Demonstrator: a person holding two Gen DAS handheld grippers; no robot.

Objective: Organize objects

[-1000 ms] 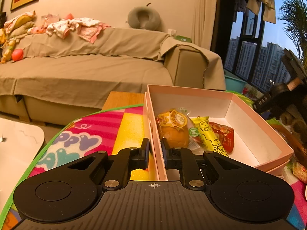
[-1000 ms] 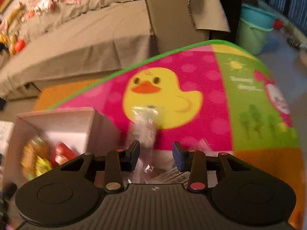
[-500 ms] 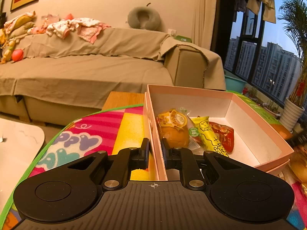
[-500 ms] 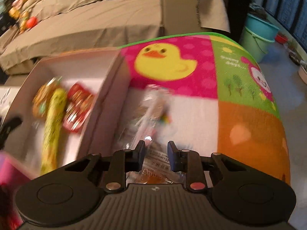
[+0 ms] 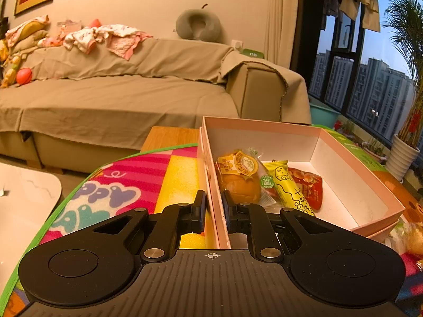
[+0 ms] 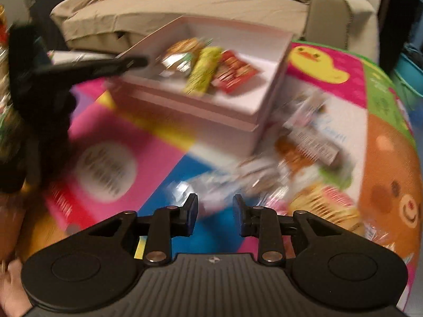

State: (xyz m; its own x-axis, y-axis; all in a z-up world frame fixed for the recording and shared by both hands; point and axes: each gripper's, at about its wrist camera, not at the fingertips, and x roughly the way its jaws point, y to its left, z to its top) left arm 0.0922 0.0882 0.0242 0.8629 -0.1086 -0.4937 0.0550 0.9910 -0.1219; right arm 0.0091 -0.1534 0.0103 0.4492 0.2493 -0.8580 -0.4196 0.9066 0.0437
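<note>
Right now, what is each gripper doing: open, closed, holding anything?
Left gripper: shut on the pink box, clamping its near side wall.
Right gripper: open, holding nothing, above the loose snack packets on the mat.

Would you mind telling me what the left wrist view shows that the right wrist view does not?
Only the left wrist view shows the left gripper clamped on the pink box wall, the neck pillow and the window. Only the right wrist view shows the open right gripper, the loose snack packets beside the box and the duck print. Both show the box with its yellow snack bar and the sofa.
</note>
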